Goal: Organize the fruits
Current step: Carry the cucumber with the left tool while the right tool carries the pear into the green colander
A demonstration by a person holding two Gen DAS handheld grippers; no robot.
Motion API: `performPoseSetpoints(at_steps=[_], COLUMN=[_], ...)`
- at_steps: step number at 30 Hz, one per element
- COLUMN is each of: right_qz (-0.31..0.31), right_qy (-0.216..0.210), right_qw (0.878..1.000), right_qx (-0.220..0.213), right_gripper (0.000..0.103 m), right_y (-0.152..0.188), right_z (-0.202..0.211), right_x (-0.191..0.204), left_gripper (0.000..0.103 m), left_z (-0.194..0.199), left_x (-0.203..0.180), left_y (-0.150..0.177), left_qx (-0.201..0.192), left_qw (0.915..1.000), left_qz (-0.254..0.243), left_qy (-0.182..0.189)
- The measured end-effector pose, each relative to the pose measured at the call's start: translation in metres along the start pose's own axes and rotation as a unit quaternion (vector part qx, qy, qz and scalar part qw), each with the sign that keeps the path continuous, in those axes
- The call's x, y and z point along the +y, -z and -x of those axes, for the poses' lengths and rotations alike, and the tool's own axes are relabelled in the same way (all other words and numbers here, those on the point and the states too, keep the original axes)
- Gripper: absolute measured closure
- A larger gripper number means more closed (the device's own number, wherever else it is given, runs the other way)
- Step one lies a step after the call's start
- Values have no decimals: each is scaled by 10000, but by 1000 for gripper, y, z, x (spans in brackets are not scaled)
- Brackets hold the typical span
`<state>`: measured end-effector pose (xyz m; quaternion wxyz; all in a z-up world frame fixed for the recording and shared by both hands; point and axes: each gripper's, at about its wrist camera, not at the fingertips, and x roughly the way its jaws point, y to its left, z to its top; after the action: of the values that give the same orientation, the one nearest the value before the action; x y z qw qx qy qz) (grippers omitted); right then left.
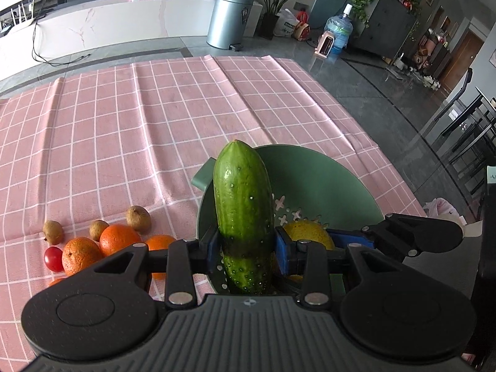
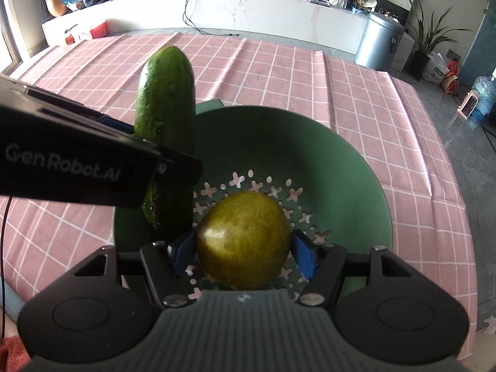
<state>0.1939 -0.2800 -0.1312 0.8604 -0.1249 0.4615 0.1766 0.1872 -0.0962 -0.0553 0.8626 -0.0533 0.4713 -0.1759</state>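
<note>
My left gripper [image 1: 246, 248] is shut on a green cucumber [image 1: 243, 214] and holds it over the left part of a green perforated colander [image 1: 325, 179]. The cucumber also shows in the right wrist view [image 2: 166, 105], with the left gripper's black body across it. My right gripper [image 2: 243, 252] is shut on a yellow-green lemon [image 2: 243, 238] low inside the colander [image 2: 341, 161]. The lemon shows in the left wrist view [image 1: 307, 231] behind the blue pads.
Left of the colander on the pink checked cloth [image 1: 124, 124] lie oranges [image 1: 82, 254], small brown fruits [image 1: 138, 218] and a red cherry tomato [image 1: 53, 259]. The table's right edge [image 1: 387, 155] drops to a dark floor.
</note>
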Motion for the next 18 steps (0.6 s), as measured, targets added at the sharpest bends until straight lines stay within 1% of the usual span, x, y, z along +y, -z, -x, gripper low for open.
performPoseSetpoints(at_steps=[9,15,17,18], right_qz=[55,85,100,124], right_qy=[-53,-52,-69,-67], right_qw=[9994,9991,9989,9988], right_qx=[341,417,456,476], right_gripper=[40,40,40,40], right_y=[2,0,1,1], right_z=[-19,-16,-15,-15], right_x=[-2,-1,0,1], left_gripper=[61,60,60,59], left_z=[-18,-22,-23,-24], left_x=[-1,6,6,3], left_y=[-5,-5,-4,-4], left_qx=[241,329,378,362], left_qw=[9997,9993,9991,9992], left_qz=[-7,142,131,45], left_qy=[-89,-136,-150,-189])
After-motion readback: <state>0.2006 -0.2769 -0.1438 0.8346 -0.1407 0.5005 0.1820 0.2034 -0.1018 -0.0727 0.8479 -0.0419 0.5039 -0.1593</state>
